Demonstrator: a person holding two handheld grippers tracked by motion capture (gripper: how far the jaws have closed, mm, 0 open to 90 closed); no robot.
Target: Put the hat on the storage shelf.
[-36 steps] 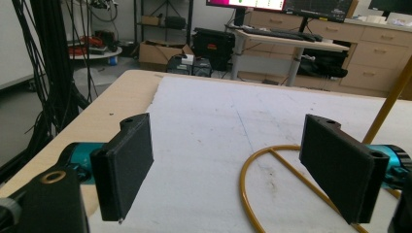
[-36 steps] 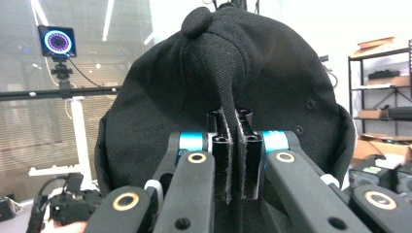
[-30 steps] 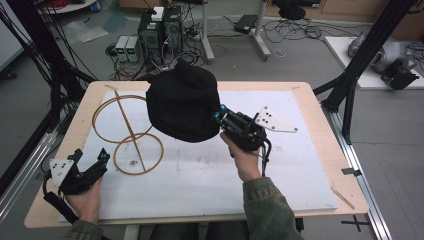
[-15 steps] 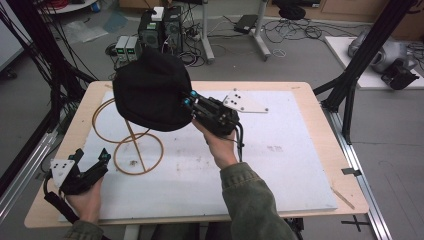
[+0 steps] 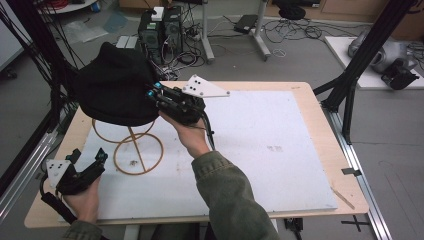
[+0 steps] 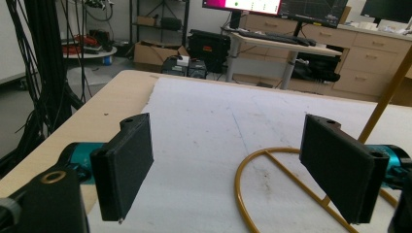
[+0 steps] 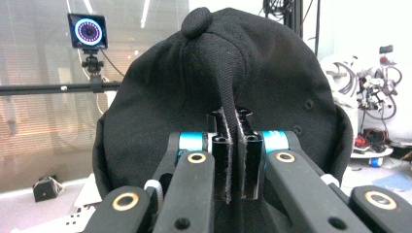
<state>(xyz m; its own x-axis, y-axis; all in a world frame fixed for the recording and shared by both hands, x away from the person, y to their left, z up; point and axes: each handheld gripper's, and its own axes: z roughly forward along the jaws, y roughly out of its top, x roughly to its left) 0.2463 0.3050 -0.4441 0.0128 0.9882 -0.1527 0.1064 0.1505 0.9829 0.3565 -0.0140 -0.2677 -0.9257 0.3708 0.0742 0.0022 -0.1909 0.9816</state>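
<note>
My right gripper [image 5: 153, 93] is shut on a pinched fold of a black cap [image 5: 114, 89] and holds it in the air. The cap hangs over the upper ring of a gold wire stand [image 5: 138, 155] at the table's left. In the right gripper view the jaws [image 7: 234, 155] clamp a ridge of the cap's fabric [image 7: 218, 68], below its top button. My left gripper [image 5: 89, 154] rests near the front left corner, open, nothing between its pads. In the left gripper view, this gripper [image 6: 238, 170] faces the stand's base ring [image 6: 250, 165].
A white mat [image 5: 270, 135] covers most of the wooden table [image 5: 325, 145]. Black frame posts [image 5: 350, 90] stand at the right and left edges. Computers and cables [image 5: 165, 25] sit on the floor behind the table.
The right hand has carried the cap leftward and slightly up, from the table's middle to above the wire stand. The left gripper has stayed put.
</note>
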